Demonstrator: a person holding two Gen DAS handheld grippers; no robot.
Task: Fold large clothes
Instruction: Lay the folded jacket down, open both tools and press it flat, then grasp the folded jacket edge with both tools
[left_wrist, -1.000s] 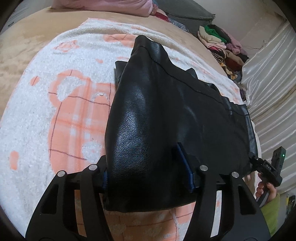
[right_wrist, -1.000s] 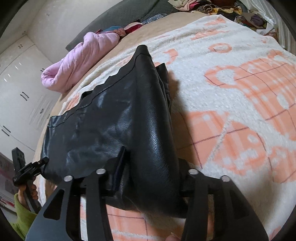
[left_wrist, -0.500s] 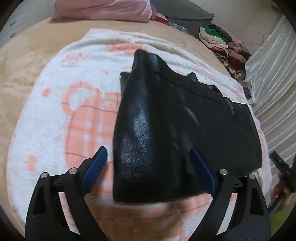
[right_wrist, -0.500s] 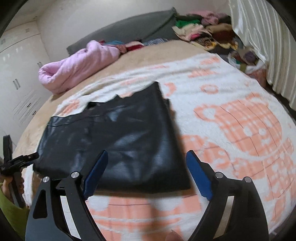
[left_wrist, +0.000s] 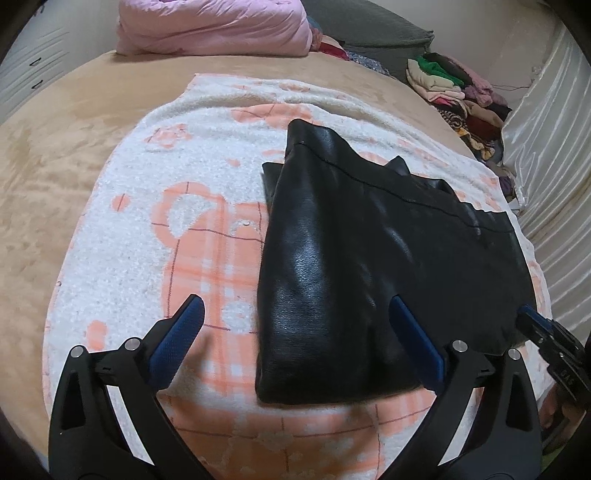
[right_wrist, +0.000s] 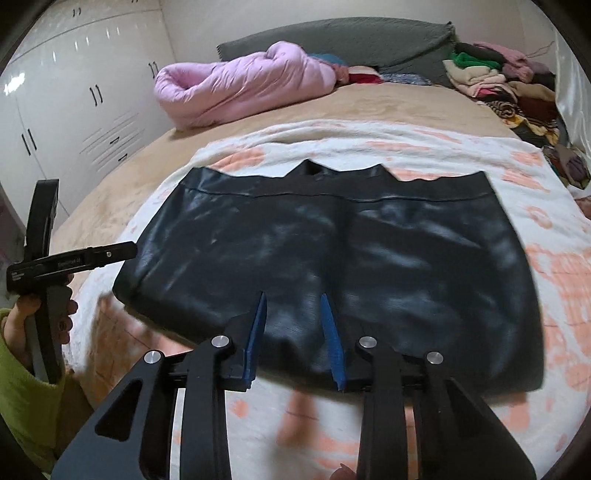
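A black leather garment (left_wrist: 369, 266) lies folded flat on a white and orange blanket (left_wrist: 207, 236); it also shows in the right wrist view (right_wrist: 332, 258). My left gripper (left_wrist: 299, 339) is wide open and empty, hovering over the garment's near left corner. My right gripper (right_wrist: 295, 332) is partly closed, its blue pads (right_wrist: 255, 332) a narrow gap apart over the garment's near edge; whether they pinch the leather is unclear. The left gripper also shows at the left edge of the right wrist view (right_wrist: 125, 251).
The blanket lies on a tan bed cover (left_wrist: 55, 155). A pink duvet (right_wrist: 240, 85) and a grey pillow (right_wrist: 351, 40) lie at the head of the bed. A pile of clothes (right_wrist: 509, 85) sits at the far right beside a white curtain (left_wrist: 554, 166).
Both grippers let go of the garment and pulled back. The garment now lies flat. My left gripper stays wide open; my right gripper has narrowed and come back to the near edge.
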